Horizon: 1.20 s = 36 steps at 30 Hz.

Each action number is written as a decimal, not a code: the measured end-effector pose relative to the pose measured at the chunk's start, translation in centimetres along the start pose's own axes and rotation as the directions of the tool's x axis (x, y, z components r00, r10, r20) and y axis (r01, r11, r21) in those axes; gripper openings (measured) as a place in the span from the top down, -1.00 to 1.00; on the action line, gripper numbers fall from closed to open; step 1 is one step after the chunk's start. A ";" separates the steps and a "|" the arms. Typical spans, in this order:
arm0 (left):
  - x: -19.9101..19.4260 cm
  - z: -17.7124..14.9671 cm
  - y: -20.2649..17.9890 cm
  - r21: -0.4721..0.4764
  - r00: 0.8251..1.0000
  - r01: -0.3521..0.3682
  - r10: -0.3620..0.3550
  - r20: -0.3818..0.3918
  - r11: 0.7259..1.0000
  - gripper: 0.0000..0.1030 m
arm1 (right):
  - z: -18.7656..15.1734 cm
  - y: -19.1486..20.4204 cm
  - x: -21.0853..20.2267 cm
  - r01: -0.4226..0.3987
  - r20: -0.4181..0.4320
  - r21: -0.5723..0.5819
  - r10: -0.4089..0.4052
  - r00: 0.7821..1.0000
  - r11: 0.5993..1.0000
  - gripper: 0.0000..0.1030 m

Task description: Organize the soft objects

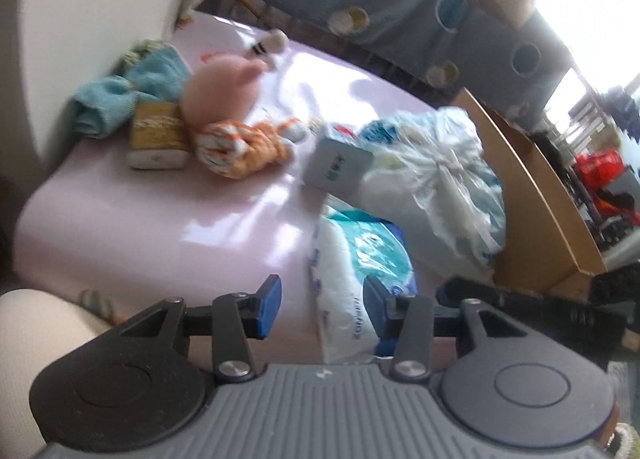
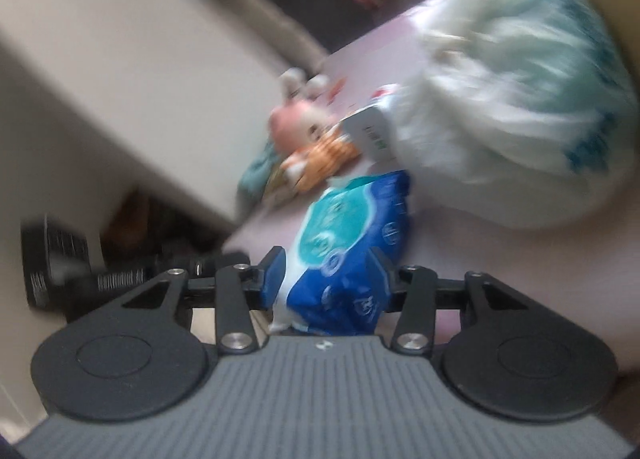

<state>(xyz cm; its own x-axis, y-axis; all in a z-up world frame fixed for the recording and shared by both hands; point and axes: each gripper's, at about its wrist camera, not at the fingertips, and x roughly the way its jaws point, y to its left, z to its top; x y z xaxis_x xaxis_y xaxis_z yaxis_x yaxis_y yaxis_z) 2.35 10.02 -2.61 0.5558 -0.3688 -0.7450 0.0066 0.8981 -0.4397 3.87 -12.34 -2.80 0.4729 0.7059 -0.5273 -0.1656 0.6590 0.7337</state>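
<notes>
The blue-and-teal soft pack (image 2: 352, 255) lies flat on the pale pink desk (image 1: 160, 227), lower centre of both views, long side running away from you, so either hand-held gripper can take it from the near end. Your right hand-held gripper (image 2: 330, 279) has the pack between its blue pads, spread; left pad looks clear of the wrapper, right pad close to or brushing the blue edge, blur hides which, so I read no pinch. Your left hand-held gripper (image 1: 322, 307) is also spread: the same pack (image 1: 352, 283) sits against the right pad, left pad over bare desk, nothing gripped. Just beyond the pack, a crinkled clear plastic bag (image 1: 436, 179) of white and blue soft goods fills the right middle, leaning near a brown cardboard box wall (image 1: 540, 199), probably the bin side. A small grey-white packet (image 1: 338, 171) stands tilted at the bag's left. Upper left of the left wrist view: orange striped plush (image 1: 244, 147), pink plush (image 1: 220, 91) behind it, teal cloth (image 1: 120, 99) bunched by the wall, a yellow-and-white block (image 1: 158, 139) between cloth and plush, all clustered, likely still unsorted. Right wrist view is heavily smeared, so the pack's far end is unclear.
</notes>
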 end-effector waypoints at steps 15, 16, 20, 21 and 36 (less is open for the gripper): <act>5.9 0.9 -1.3 -0.043 0.989 0.010 -0.016 -0.146 0.999 0.08 | 0.4 -2.8 4.9 0.075 -0.088 0.179 -0.060 0.994 0.981 0.32; 5.8 0.9 -1.3 -0.048 0.989 0.014 -0.021 -0.144 0.999 0.14 | 0.4 -2.9 4.8 0.068 -0.089 0.188 -0.052 0.995 0.980 0.32; 5.0 0.7 -2.0 -0.027 0.991 0.008 -0.011 -0.134 1.000 0.20 | 0.2 -2.9 4.4 0.053 -0.095 0.213 -0.033 0.995 0.976 0.33; 4.7 0.6 -2.2 -0.019 0.991 0.004 -0.007 -0.132 1.000 0.20 | 0.1 -2.8 4.3 0.050 -0.101 0.213 -0.029 0.994 0.976 0.32; -3.8 0.7 -4.9 0.037 1.000 -0.004 0.004 0.003 0.999 0.25 | 1.0 3.6 1.2 -0.034 -0.096 0.140 0.048 0.994 0.990 0.32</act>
<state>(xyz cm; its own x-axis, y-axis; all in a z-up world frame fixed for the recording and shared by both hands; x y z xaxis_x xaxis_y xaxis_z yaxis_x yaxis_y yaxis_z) 0.82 7.22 2.69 0.5580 -0.3649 -0.7453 0.0348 0.9076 -0.4183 4.73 -9.36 -0.40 0.3791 0.7585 -0.5300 -0.0594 0.5916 0.8041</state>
